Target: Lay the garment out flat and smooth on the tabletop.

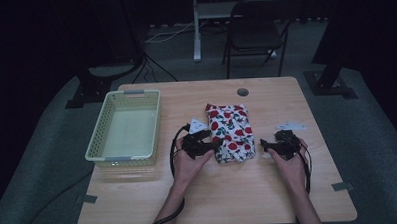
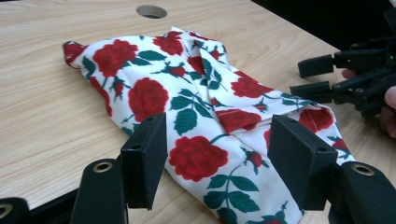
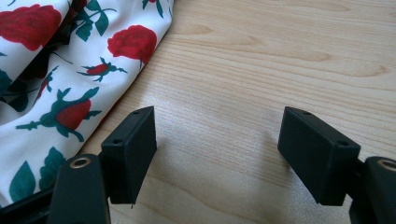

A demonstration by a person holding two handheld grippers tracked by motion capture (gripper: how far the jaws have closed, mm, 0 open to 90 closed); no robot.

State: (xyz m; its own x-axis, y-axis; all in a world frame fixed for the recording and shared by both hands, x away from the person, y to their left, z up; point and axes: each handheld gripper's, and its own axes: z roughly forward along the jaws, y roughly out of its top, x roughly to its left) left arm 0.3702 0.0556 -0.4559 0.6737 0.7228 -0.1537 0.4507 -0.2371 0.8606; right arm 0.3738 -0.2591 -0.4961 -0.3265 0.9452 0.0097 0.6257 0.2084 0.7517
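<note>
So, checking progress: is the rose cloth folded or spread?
Folded: the cloth lies as a compact layered bundle with overlapping flaps.

The left gripper (image 2: pixel 217 161) holds its two black jaws wide apart, the near end of a folded white cloth printed with red roses and green leaves (image 2: pixel 187 102) lying between them on the light wooden table (image 2: pixel 42 116). Beyond the right-hand jaw, the other black gripper (image 2: pixel 315 77) sits just beside the cloth's edge.

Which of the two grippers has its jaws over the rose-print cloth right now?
The left gripper: its open jaws straddle the near end of the rose-print cloth. The right gripper, also open, has bare table between its jaws, cloth beside it.
</note>
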